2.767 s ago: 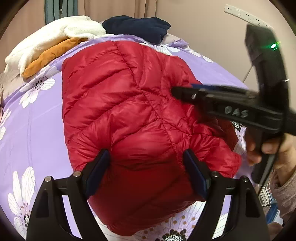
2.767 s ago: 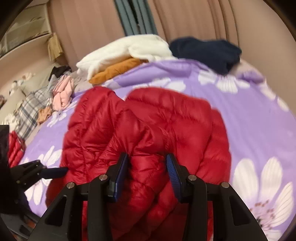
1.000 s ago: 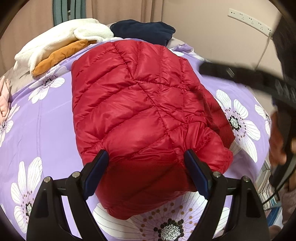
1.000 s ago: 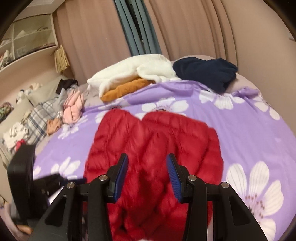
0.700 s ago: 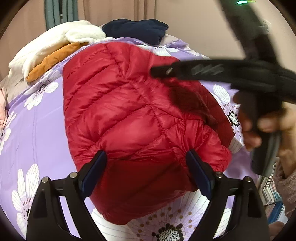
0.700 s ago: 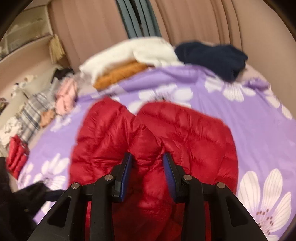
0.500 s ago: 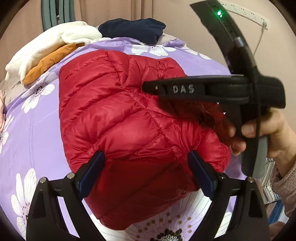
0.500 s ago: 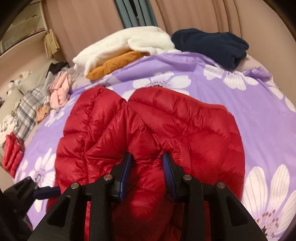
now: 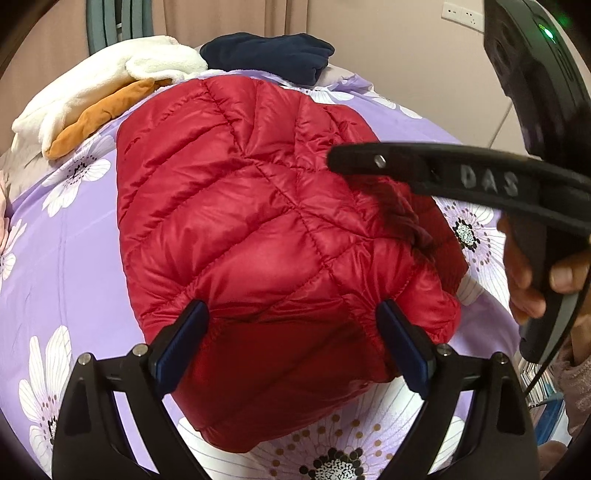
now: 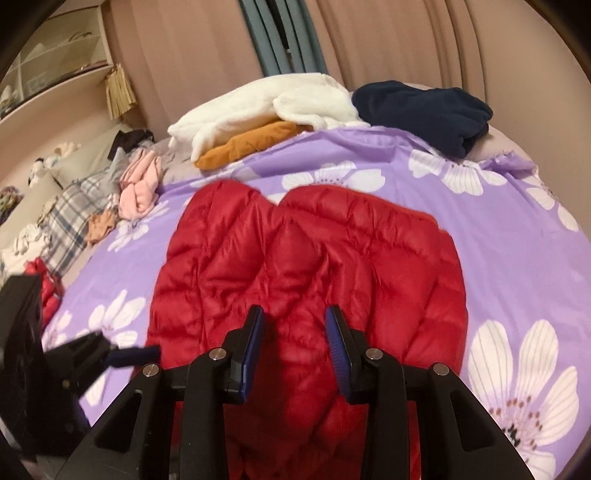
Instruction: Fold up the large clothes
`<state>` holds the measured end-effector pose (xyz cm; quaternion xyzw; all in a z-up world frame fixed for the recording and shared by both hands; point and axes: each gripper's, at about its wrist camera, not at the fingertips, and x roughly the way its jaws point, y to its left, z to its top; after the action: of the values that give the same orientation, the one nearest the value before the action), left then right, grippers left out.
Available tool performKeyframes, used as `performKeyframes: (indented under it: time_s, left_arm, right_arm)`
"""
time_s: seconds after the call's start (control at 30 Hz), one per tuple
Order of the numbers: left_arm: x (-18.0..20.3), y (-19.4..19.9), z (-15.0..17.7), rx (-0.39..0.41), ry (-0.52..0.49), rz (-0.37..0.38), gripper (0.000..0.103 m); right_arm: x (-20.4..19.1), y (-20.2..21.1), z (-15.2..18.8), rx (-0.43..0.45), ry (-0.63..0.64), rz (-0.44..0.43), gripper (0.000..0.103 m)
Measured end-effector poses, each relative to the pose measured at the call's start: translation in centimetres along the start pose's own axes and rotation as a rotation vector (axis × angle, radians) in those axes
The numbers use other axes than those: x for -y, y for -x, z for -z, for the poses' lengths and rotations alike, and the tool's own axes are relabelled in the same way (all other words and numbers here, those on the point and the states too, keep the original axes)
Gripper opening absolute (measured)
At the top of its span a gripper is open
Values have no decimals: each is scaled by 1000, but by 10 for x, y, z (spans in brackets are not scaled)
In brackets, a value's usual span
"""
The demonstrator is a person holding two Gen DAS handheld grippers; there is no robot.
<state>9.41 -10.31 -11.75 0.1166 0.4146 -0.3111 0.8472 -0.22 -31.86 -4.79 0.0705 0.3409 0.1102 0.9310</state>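
A red quilted puffer jacket lies folded on the purple flowered bedspread; it also shows in the right wrist view. My left gripper is wide open over the jacket's near edge, holding nothing. My right gripper is open with its jaws apart above the jacket's near part, with no fabric pinched between them. In the left wrist view the right gripper reaches in from the right above the jacket, its fingers side-on. The left gripper's fingers show at the left of the right wrist view.
At the bed's far end lie a white fleece, an orange garment and a navy garment. Pink and plaid clothes are piled at the left edge. A wall with a socket strip stands at the right.
My right gripper had closed on a raised fold of the jacket; it has now opened and lifted slightly, and the fold lies flatter. The left gripper has stayed open, hardly moving.
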Motion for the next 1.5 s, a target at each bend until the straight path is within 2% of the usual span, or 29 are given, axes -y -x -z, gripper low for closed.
performKeyframes:
  time_s: [0.13,0.33,0.47,0.57,0.63,0.7,0.77,0.8,0.87,0.97,1.07,1.2,1.5]
  left_arm:
    - [5,-3,1,-4,-12,-7,93]
    - [-1,2,0,-5,19,6,93]
    - [-15,26,1,33,102,65,94]
    - [-38,46,2,74,218,134,95]
    - [-57,54,3,97,299,153,95]
    - [-79,55,5,105,382,149,95]
    - [-94,53,9,99,450,158,95]
    - [-102,51,11,98,486,174,95]
    - [-116,45,17,92,557,224,95]
    - [-135,33,24,79,656,307,95]
    - [-145,19,22,60,701,338,95]
    - [-150,3,16,32,720,347,95]
    - [-160,-5,17,40,741,396,98]
  right_arm:
    - [-1,-20,9,-59,33,46,37]
    - [2,-28,11,-57,-2,33,37]
    - [2,-13,11,-27,-11,23,37]
    - [5,-5,10,-11,-44,14,40]
    - [6,-2,8,-3,-59,5,41]
    - [4,1,6,6,-70,-7,44]
    - [1,4,5,15,-75,-7,54]
    - [1,6,4,20,-79,-6,57]
    - [2,11,2,35,-97,4,73]
    - [13,18,0,55,-150,-13,84]
    - [28,21,0,58,-242,-58,89]
    - [52,20,5,47,-368,-94,90]
    - [101,17,23,27,-565,-156,95]
